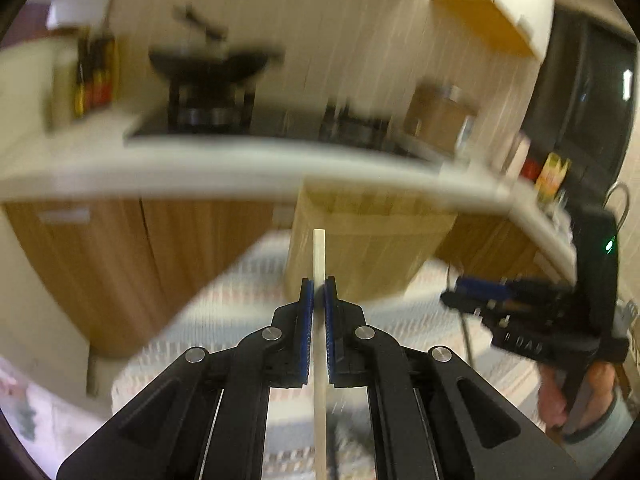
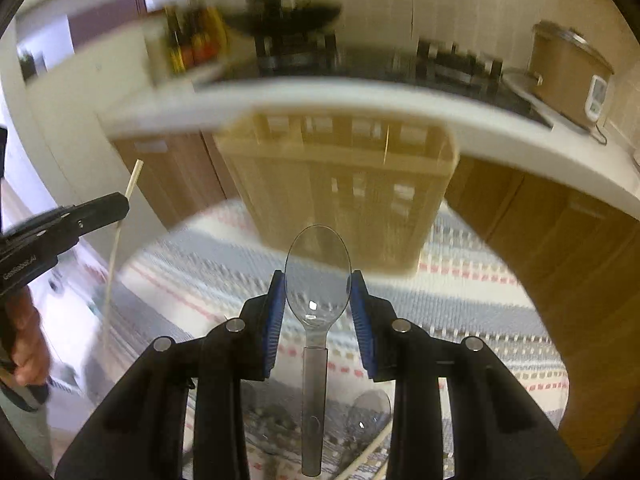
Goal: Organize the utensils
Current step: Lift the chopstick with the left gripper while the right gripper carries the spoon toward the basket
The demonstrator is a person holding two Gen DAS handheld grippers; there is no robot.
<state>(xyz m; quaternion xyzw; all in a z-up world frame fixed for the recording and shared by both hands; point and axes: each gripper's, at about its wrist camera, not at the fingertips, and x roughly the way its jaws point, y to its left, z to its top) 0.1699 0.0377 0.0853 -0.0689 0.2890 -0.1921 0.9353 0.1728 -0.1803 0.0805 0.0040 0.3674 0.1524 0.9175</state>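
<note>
Striped cloth (image 2: 460, 280), wooden organizer (image 2: 340, 184), spare spoon (image 2: 370, 412)

Warm, even indoor light, moderately bright, no harsh shadows. Heavy motion blur across the background, smearing the surface edge (image 1: 240, 164), stove and cabinets; sharp only on the near jaws. Strong fisheye bending and dark vignetting at the corners.

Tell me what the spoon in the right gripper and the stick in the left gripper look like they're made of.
Spoon: probably clear glossy plastic, since the rug shows through its bowl and it catches a highlight. Stick, likely a chopstick: pale, matte and square-ended, which suggests bamboo or wood, though cream plastic is possible.
</note>
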